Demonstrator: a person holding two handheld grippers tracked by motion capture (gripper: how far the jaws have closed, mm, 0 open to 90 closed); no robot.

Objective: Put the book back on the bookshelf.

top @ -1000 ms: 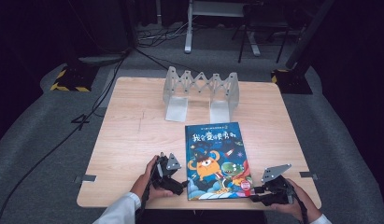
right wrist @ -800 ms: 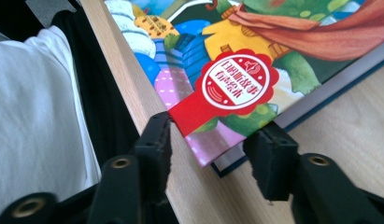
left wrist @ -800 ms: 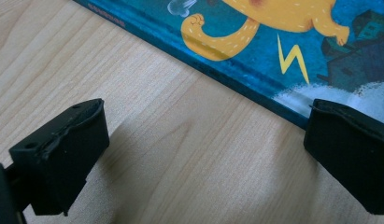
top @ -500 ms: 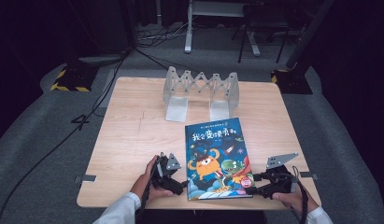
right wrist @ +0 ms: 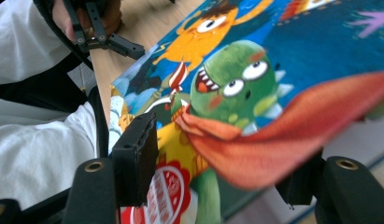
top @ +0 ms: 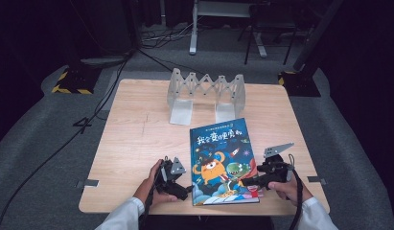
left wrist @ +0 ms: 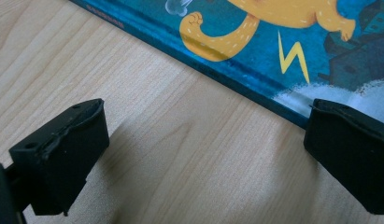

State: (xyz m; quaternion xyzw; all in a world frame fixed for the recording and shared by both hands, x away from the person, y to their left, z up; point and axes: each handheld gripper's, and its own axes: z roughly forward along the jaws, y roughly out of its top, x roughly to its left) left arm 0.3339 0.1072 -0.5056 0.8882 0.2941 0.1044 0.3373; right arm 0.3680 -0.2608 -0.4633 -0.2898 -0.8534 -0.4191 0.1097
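Note:
A picture book with a blue cover and cartoon monsters lies flat on the wooden table, closed. My left gripper rests on the table at the book's lower left corner. It is open, its jaws wide apart over bare wood with the book's edge just beyond them. My right gripper is at the book's lower right corner. Its jaws have just been opening and now stand apart over the cover, with that corner between them and unpressed.
A clear zigzag book rack stands at the table's far edge, behind the book. In the right gripper view the person's white sleeve and the other hand's gripper show at the left. Bare wood spreads across the table's left half.
My right gripper has slid away from the table's front edge and slightly left, onto the book's corner, and its jaws have spread apart. The left gripper and the book have stayed put.

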